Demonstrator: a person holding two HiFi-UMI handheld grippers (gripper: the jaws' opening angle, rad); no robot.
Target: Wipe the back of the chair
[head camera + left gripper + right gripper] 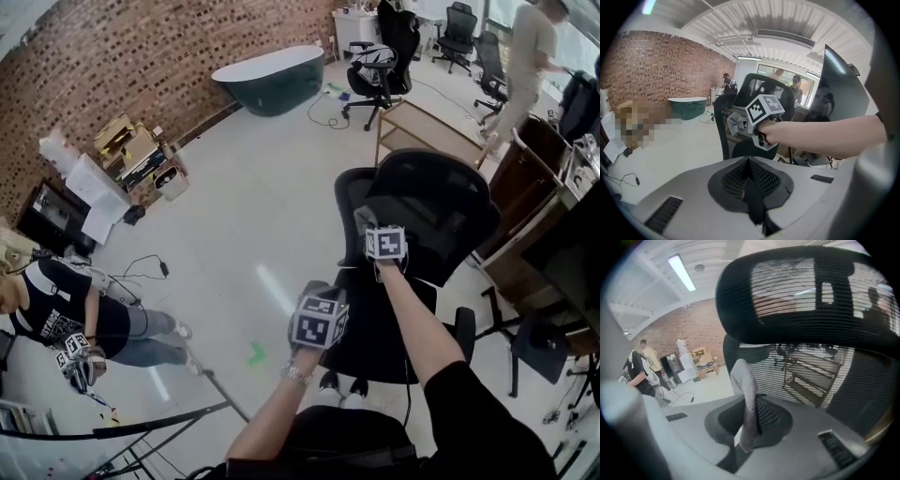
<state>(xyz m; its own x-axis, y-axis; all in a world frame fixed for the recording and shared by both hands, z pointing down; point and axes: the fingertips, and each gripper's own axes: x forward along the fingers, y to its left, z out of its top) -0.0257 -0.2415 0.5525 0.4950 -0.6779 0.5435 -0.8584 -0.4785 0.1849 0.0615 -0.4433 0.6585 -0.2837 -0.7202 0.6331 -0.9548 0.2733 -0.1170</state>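
Pinching grey cloth (pixel 745 394), right gripper (pixel 368 223) fingers face black mesh chair back (pixel 441 211); left gripper (pixel 752 206) closed, empty.

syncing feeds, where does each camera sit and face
Head view: on the person's head, looking steeply down at the chair; left gripper, right gripper and both forearms show.
Left gripper view: on that gripper, facing the chair; its shut jaws and the right forearm show.
Right gripper view: on that gripper, close to the chair's mesh back; jaws grip a cloth.
Shared: all three show the chair.
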